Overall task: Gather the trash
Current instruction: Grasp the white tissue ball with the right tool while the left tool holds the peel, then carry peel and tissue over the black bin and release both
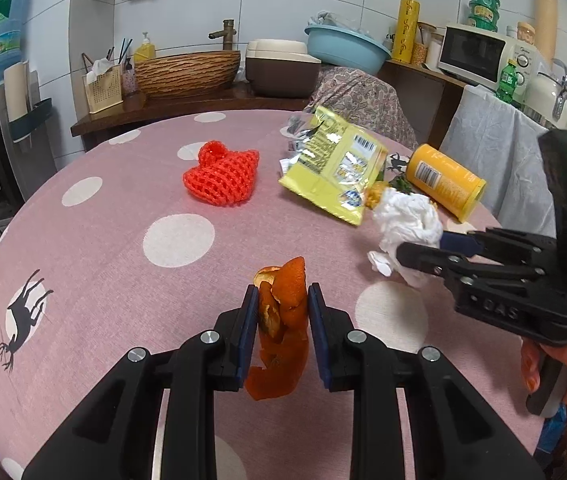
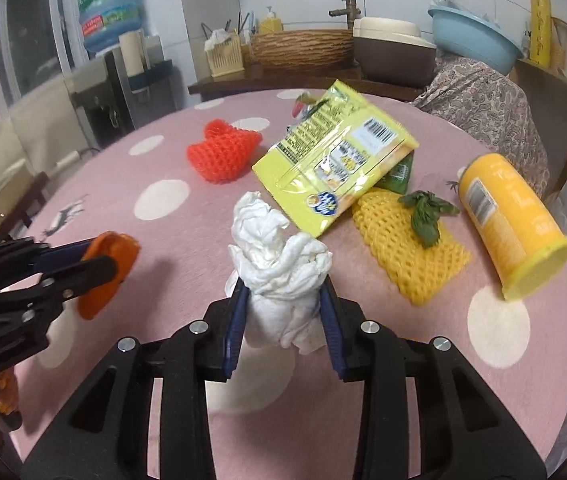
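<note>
Both pairs of jaws are clamped on trash: the left gripper [image 1: 283, 308] pinches a curl of orange peel [image 1: 283, 320] between its blue pads, and the right gripper [image 2: 283, 312] squeezes a crumpled white tissue [image 2: 279, 264]. Under them lies a round table [image 1: 123, 280] with a pink cloth dotted white and printed with deer. The yellow snack bag [image 2: 331, 160] lies flat past the tissue, its long axis running from the near left up to the far right, barcode end toward the far side. The yellow canister [image 2: 511, 216] lies on its side near the right edge, its long axis going from far left to near right, its rimmed end toward the camera. A yellow foam net [image 2: 407, 240] sits between bag and canister, its far end tucked under the bag, with a sprig of green leaves [image 2: 427, 212] on it. A red foam net [image 2: 223, 152] rests to the bag's left, apart from it. The peel hangs upright in the left jaws, long axis vertical, its lower end below the pads. The tissue stands tall out of the right jaws, its twisted top pointing away toward the bag.
</note>
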